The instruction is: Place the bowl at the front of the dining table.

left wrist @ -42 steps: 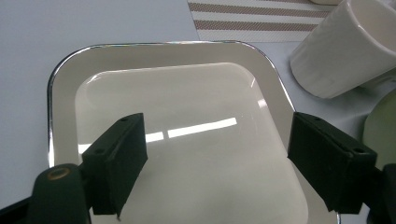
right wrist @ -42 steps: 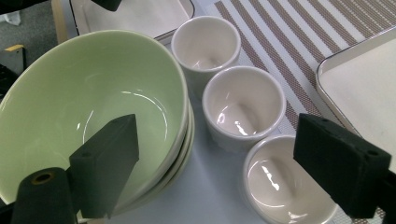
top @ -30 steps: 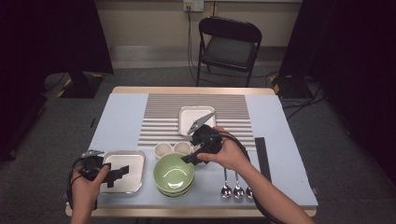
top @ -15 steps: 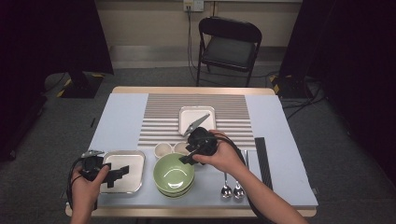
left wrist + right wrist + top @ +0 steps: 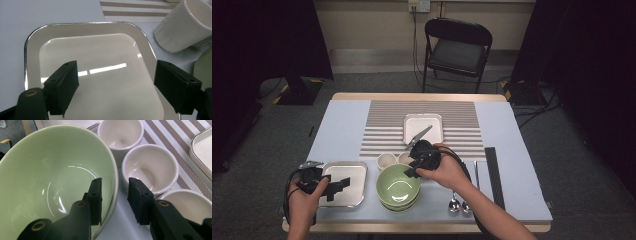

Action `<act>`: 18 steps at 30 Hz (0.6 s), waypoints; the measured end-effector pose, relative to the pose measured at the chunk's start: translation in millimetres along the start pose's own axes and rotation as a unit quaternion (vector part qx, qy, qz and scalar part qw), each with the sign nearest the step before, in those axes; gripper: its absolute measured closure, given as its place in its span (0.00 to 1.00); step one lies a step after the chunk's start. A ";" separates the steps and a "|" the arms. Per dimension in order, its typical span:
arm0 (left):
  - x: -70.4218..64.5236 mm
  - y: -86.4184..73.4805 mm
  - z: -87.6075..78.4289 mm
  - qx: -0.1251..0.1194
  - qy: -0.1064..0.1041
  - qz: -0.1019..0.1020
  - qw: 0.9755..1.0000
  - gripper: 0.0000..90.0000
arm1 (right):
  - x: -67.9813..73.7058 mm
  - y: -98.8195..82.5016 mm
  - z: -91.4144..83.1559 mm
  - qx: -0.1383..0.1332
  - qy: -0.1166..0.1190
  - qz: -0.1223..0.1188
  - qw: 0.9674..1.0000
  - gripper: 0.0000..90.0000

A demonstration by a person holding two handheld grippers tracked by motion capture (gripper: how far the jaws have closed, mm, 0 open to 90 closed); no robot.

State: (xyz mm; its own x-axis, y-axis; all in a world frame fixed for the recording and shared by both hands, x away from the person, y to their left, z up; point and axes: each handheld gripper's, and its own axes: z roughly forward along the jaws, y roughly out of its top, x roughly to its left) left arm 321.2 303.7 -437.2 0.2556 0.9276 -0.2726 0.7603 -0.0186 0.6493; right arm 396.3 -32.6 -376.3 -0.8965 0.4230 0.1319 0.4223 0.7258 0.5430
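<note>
Two stacked glossy green ceramic bowls (image 5: 398, 188) near table (image 5: 522, 165) centre: rigid, slippery, breakable. Right gripper (image 5: 114, 195) fingers just closing astride near-right rim, not yet pinching. Left gripper (image 5: 115, 87) spread, empty.

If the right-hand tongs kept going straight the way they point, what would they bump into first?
Probably the green bowl: the right tongs straddle its rim, one jaw inside, one outside. The jaws have just been closing; contact isn't clear.

A black folding chair (image 5: 457, 47) is set on grey carpet (image 5: 562, 150) beyond the worktop's (image 5: 337, 120) far edge. Dark curtains (image 5: 262, 40) are hung at both sides; a pale wall (image 5: 372, 20) is seen behind.
</note>
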 end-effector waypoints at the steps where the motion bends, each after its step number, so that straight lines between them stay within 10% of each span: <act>1: -0.3 0.0 -0.2 0.000 0.000 0.000 1.000 0.22 | 0.5 0.3 0.5 0.001 0.000 0.001 1.000 0.72; 18: 0.7 -0.3 -1.3 -0.002 -0.001 -0.001 1.000 0.22 | 8.6 3.4 2.8 0.004 -0.023 -0.009 1.000 0.90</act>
State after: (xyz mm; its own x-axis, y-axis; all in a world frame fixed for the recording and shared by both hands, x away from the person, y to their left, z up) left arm 320.3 304.8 -436.6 0.2553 0.9265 -0.2764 0.7587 -0.0147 0.6513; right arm 390.3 -25.0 -375.7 -0.8972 0.4335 0.0843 0.4071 0.7378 0.5384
